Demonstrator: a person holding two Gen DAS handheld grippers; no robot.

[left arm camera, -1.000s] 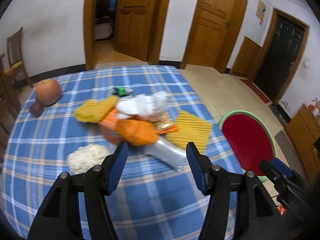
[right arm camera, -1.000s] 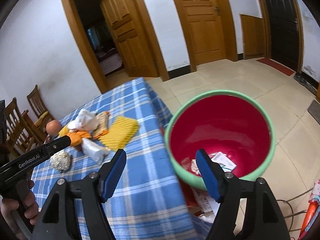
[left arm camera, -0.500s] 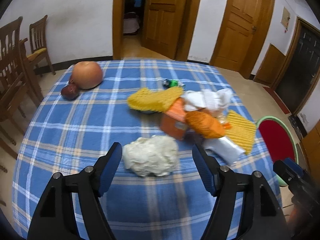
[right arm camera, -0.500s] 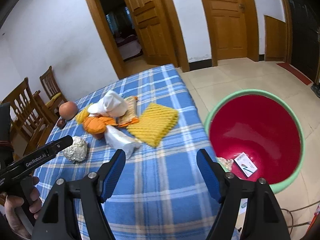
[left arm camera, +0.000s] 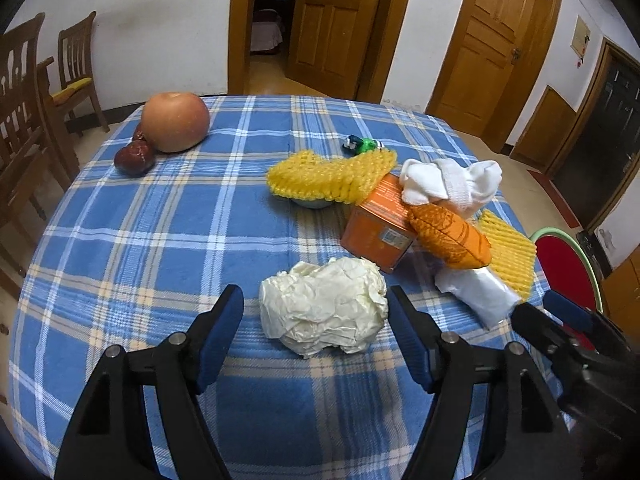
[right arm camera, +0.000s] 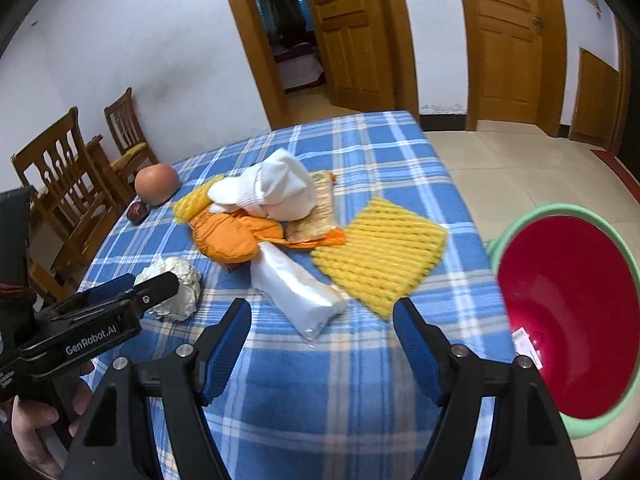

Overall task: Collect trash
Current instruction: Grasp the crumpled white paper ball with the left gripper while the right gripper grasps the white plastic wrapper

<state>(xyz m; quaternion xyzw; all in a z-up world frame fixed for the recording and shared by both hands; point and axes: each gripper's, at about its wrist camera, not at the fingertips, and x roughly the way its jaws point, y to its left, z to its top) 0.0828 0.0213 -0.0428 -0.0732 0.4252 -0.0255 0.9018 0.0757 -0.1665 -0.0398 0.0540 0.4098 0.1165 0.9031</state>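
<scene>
A crumpled white paper ball [left arm camera: 322,312] lies on the blue plaid table [left arm camera: 160,240], between the fingers of my open left gripper [left arm camera: 316,312]. It also shows in the right wrist view [right arm camera: 176,290]. Behind it is a trash pile: orange box [left arm camera: 378,226], orange wrapper [left arm camera: 450,234], white cloth [left arm camera: 450,182], yellow foam nets [left arm camera: 332,178], silver pouch [right arm camera: 298,290]. My right gripper [right arm camera: 322,326] is open and empty just before the pouch. A red bin with a green rim [right arm camera: 568,320] stands off the table's right edge.
An apple [left arm camera: 176,122] and a dark red fruit [left arm camera: 134,158] sit at the table's far left. A small green wrapper [left arm camera: 362,144] lies at the back. Wooden chairs [right arm camera: 76,188] stand left of the table. Doors line the far wall.
My left gripper has swung left and closed in, so the paper ball now sits between its fingers. My right gripper has turned left from the bin towards the trash pile.
</scene>
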